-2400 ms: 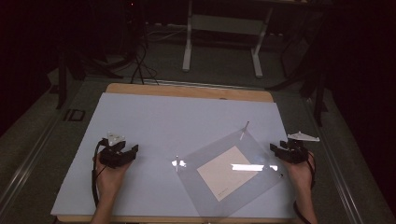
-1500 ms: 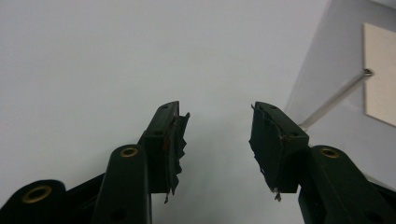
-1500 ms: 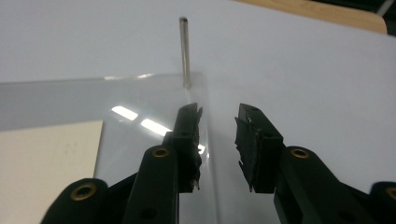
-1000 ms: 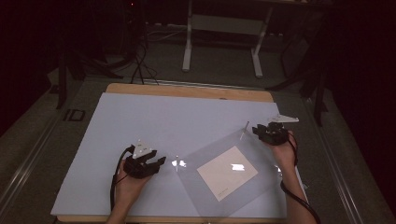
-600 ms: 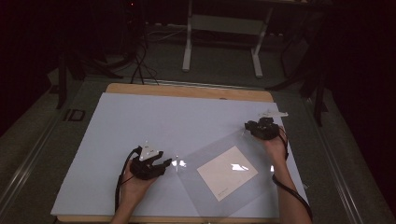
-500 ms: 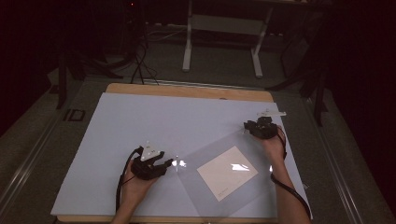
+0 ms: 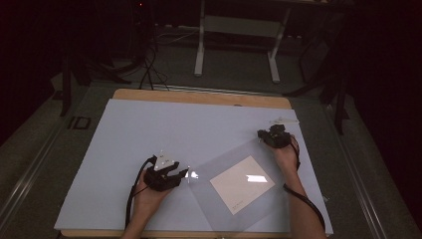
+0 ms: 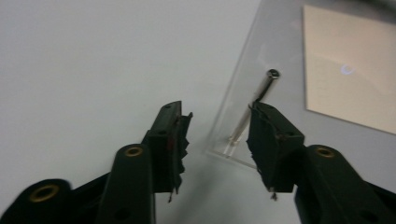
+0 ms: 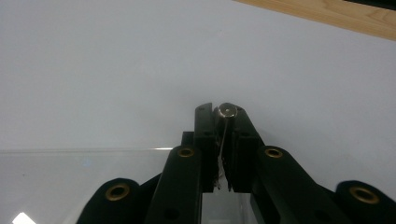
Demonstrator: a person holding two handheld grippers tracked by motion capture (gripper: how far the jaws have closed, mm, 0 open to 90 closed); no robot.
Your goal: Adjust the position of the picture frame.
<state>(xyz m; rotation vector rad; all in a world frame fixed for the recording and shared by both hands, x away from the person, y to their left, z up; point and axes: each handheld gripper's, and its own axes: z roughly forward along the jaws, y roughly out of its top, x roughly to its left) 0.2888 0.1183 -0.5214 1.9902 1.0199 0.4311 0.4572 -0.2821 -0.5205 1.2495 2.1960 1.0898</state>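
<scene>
A clear plastic sheet [image 7: 219,167] lies on the white board with a cream card [image 7: 242,184] in its middle. In the left gripper view a thin metal pin [image 8: 261,93] lies along the sheet's edge near a corner [image 8: 233,149]. My left gripper [image 8: 218,126] is open, its jaws on either side of that corner and the pin's near end. It sits at the sheet's left corner [image 7: 183,173] in the high view. My right gripper [image 7: 262,134] is at the sheet's far corner, shut [image 9: 225,114] on a small metal pin [image 9: 227,110] that stands up between its jaws.
The white board [image 7: 149,134] covers a wooden table whose edge [image 7: 199,97] shows at the back. Beyond it are a dark floor, cables [image 7: 149,64] and a metal table frame [image 7: 239,30]. The board's left half and back are bare.
My left gripper has moved right to the sheet's left corner. My right gripper has moved forward and left to the sheet's far corner, where it now grips a pin.
</scene>
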